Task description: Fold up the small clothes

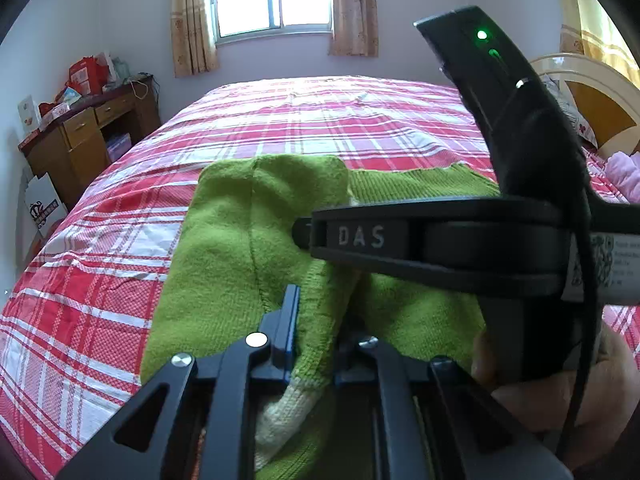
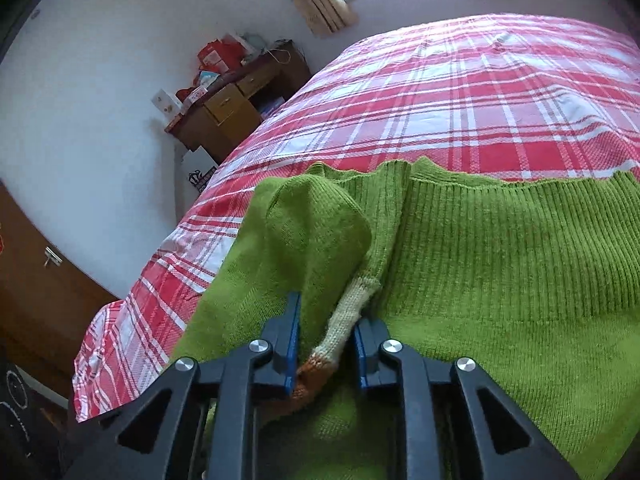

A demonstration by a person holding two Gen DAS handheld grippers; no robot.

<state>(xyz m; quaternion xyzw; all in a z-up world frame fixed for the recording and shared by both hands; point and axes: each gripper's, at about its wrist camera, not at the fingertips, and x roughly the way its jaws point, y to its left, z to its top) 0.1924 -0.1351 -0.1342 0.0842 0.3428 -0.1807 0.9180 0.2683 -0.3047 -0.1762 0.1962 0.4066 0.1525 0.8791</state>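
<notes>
A green knitted sweater (image 1: 224, 260) lies on the red and white plaid bed (image 1: 320, 120), its left side folded over into a hump. My left gripper (image 1: 318, 332) is shut on a green fold that ends in a cream band. The right gripper (image 1: 302, 234) reaches in from the right just above it, with a hand (image 1: 560, 380) on its handle. In the right wrist view, the right gripper (image 2: 326, 340) is shut on the sweater's sleeve, whose cream and orange cuff (image 2: 340, 332) sits between the blue pads. The ribbed hem (image 2: 500, 220) of the sweater (image 2: 500, 340) runs off to the right.
A wooden desk (image 1: 88, 136) piled with boxes stands against the wall left of the bed. A white bag (image 1: 44, 208) leans below it. A headboard (image 1: 592, 92) and pink cloth (image 1: 624, 172) are at the right. A brown cabinet (image 2: 32, 280) stands near the bed's corner.
</notes>
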